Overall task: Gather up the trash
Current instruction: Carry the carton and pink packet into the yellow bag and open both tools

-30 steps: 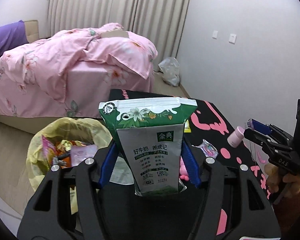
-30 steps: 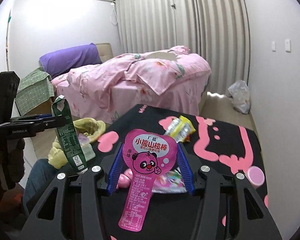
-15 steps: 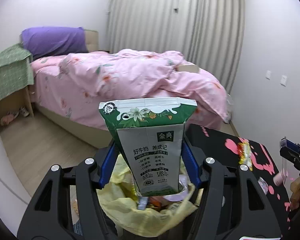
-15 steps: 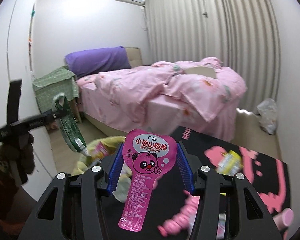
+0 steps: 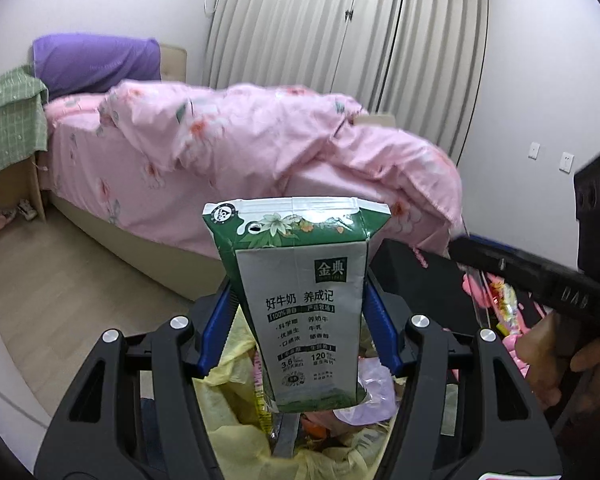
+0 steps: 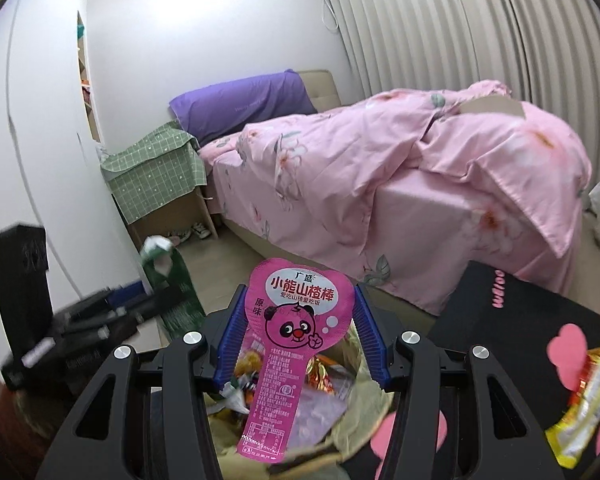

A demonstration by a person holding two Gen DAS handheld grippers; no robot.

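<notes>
Left wrist view: we see left gripper (image 5: 296,312) clamped on upright carton (image 5: 300,304), bin (image 5: 236,412) directly below; right gripper (image 6: 296,336) clamps wrapper (image 6: 290,344) over bin's table-side rim.

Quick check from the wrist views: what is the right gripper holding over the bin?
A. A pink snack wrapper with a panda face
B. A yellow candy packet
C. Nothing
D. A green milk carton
A: the right gripper is clamped on the pink wrapper above the yellow-lined bin.
</notes>
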